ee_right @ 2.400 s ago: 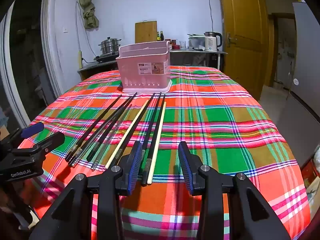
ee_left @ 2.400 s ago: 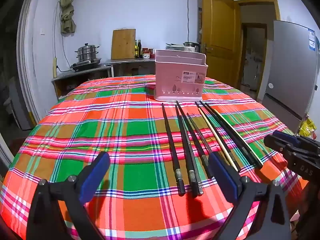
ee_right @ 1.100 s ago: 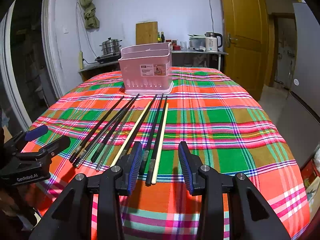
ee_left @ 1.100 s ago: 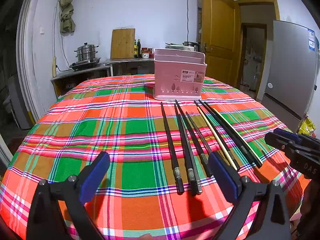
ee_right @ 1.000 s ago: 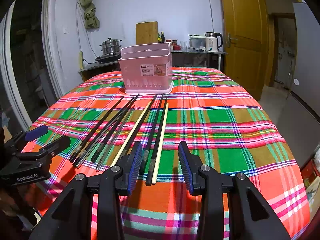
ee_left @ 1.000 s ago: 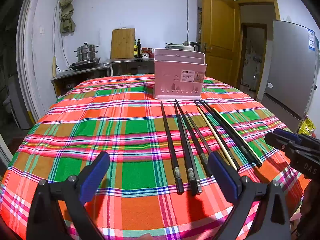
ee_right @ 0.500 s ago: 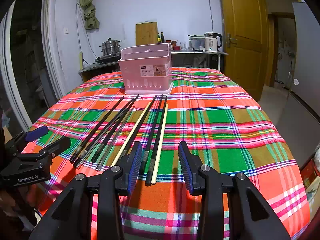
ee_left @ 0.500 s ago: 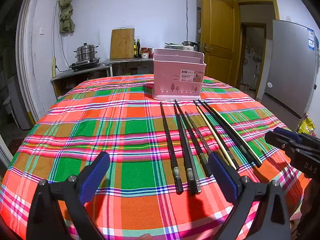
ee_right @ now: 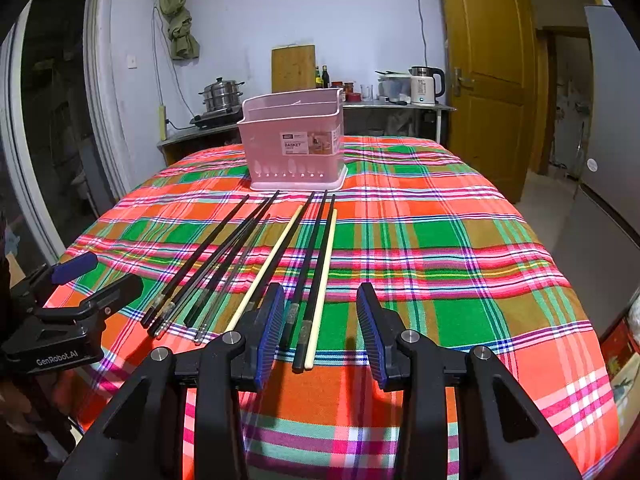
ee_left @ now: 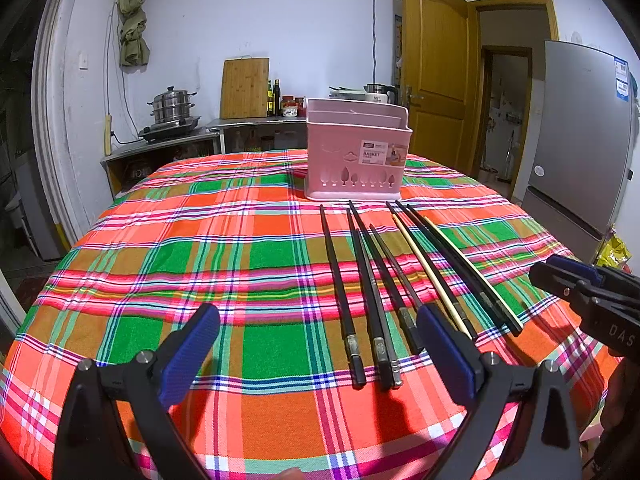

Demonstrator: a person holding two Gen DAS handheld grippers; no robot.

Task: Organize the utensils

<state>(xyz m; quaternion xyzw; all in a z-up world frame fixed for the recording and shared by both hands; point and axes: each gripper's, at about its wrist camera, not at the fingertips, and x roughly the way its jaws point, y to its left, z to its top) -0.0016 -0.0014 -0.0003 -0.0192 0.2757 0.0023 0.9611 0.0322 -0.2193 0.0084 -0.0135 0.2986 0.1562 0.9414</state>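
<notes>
**Chopsticks: thin, stiff, likely slick**

Chopsticks [ee_right: 280,256] lie side by side on the counter [ee_right: 440,248], before the pink basket [ee_right: 294,142]. Left gripper [ee_left: 318,354] and right gripper [ee_right: 320,326] both spread, empty. Pinch near the thick ends (they may roll).

A pale blue-white wall [ee_left: 312,32] closes the far side, a wooden cutting board [ee_left: 244,88] leaning on it above a metal counter [ee_left: 168,148] bearing a steel steamer pot [ee_left: 172,106]. Right of these stands a yellow-brown wooden door [ee_left: 434,92], then a grey refrigerator [ee_left: 580,136]. An electric kettle [ee_right: 426,85] sits on the far counter
</notes>
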